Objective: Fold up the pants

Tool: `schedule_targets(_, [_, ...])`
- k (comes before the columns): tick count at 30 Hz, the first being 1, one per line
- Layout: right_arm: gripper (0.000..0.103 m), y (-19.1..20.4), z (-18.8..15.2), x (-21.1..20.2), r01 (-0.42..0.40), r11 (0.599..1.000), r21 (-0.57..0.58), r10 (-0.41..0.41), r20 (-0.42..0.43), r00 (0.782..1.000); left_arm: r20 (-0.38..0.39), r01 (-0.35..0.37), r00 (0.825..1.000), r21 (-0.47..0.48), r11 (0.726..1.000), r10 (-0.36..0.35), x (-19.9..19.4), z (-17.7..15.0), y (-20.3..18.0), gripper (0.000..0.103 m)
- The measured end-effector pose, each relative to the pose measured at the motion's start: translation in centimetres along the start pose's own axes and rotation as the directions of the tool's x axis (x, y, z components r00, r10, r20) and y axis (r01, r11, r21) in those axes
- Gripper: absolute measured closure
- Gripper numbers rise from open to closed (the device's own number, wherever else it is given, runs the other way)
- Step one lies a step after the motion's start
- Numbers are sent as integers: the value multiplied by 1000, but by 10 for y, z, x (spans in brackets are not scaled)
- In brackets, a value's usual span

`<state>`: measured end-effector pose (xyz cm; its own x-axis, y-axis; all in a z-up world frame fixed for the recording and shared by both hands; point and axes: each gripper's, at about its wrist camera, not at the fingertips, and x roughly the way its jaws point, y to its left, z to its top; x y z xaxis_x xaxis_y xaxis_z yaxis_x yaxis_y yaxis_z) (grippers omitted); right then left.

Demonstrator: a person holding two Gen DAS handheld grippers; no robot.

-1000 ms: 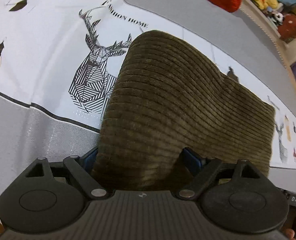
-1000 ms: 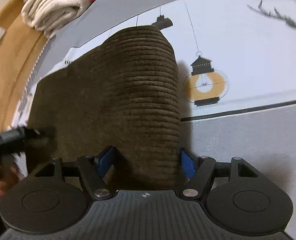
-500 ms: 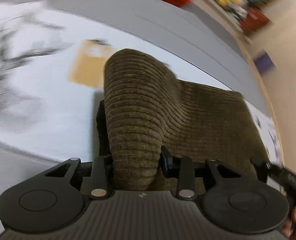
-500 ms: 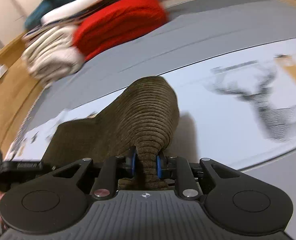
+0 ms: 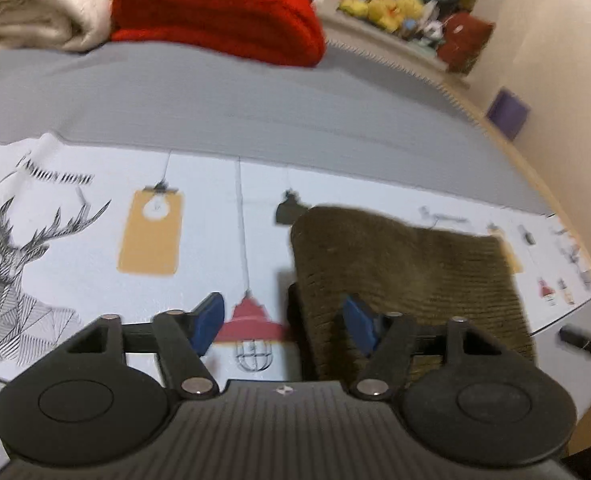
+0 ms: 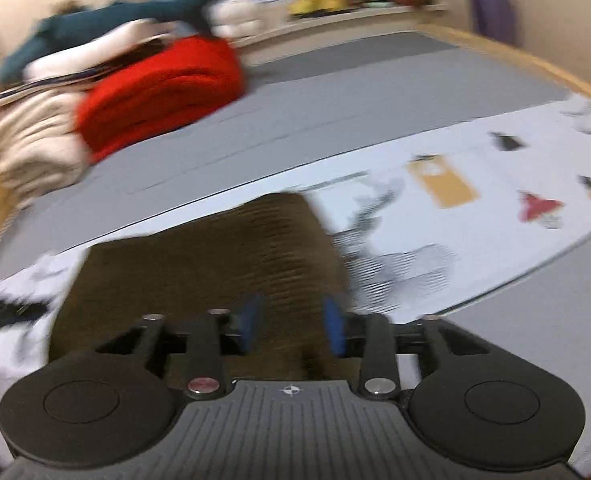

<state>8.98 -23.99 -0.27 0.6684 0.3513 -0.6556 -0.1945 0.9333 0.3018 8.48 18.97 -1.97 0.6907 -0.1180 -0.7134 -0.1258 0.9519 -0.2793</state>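
The brown corduroy pants [image 5: 407,272] lie folded in a flat block on the white printed cloth [image 5: 95,240]. My left gripper [image 5: 283,324] hovers over the pants' left edge. Its jaws are opening; only that edge and the cloth show between the blue pads [image 5: 207,322], with no grip. In the blurred right wrist view my right gripper [image 6: 291,322] hangs above the pants [image 6: 215,264]. Its jaws are opening too, and the fabric lies below the pads [image 6: 333,324], not pinched. A dark tip of the other gripper shows at each view's edge.
A folded red blanket [image 5: 223,12] and a cream blanket [image 5: 35,12] are stacked at the far side of the grey bed surface [image 5: 255,100]. A wooden edge [image 5: 535,184] runs along the right. Stuffed toys [image 5: 387,8] sit on a shelf beyond.
Both grippers had closed on the raised fold of the pants. Now they have let go and drawn back and up, and the pants lie flat.
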Motion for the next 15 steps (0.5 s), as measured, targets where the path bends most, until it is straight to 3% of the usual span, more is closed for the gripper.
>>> schedule_targets(2, [57, 8, -11, 6, -44, 997, -63, 40, -64, 997, 30, 95, 995, 13, 995, -96, -8, 0, -3, 64])
schedule_targets(3, [58, 13, -18, 10, -48, 993, -107, 38, -99, 994, 41, 134, 990, 37, 990, -135, -11, -1, -9, 83])
schedule_targets(4, [58, 16, -24, 14, -48, 988, -144, 30, -125, 992, 43, 172, 983, 76, 982, -176, -14, -3, -16, 93])
schedule_targets(6, [58, 22, -35, 17, -48, 978, -202, 15, -162, 987, 13, 205, 978, 145, 968, -209, -11, -7, -29, 93])
schedule_targets(7, [58, 24, -40, 17, -46, 972, -230, 3, -181, 983, -27, 175, 985, 185, 967, -173, -3, -10, -36, 93])
schedule_targets(8, [58, 26, -44, 20, -37, 964, -264, -17, -199, 980, -83, 95, 993, 214, 972, -78, 12, -15, -38, 96])
schedule_targets(10, [58, 30, -51, 20, -7, 945, -326, -73, -231, 970, -180, -36, 981, 179, 983, 68, 41, -25, -27, 101])
schedule_targets(12, [59, 27, -55, 23, -12, 939, -343, -86, -270, 959, -191, -98, 974, 144, 985, 125, 49, -25, -22, 101])
schedule_targets(15, [61, 27, -54, 25, -6, 940, -341, -94, -276, 957, -170, -137, 969, 224, 965, 177, 50, -27, -36, 101])
